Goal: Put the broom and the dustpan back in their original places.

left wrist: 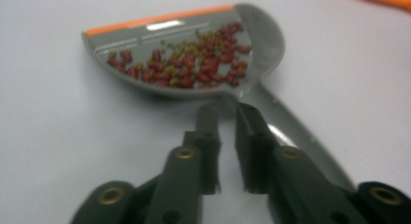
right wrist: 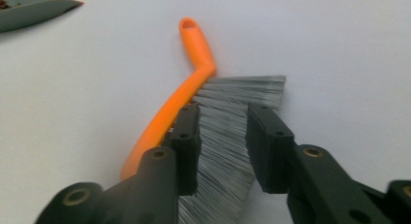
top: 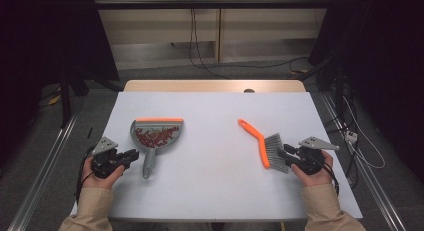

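Observation:
A grey dustpan [top: 165, 127] with an orange lip lies at the table's left, and red and yellowish bits [top: 154, 136] lie in its pan. Its handle points toward the near edge. My left gripper [top: 134, 156] lies just left of that handle. Its jaws are shut with nothing between them [left wrist: 227, 112], pointing at the dustpan [left wrist: 271, 44]. At the right lies an orange hand brush [top: 259, 141] with grey bristles. My right gripper [top: 287, 153] is at the bristle end. Its jaws stand open [right wrist: 223, 112] over the bristles [right wrist: 232, 93], beside the orange handle [right wrist: 194, 59].
The white table top [top: 215, 181] has free room in its middle and along the near edge. A wooden strip [top: 215, 86] borders its far side. Cables lie on the floor behind, and metal rails [top: 45, 161] run along both sides.

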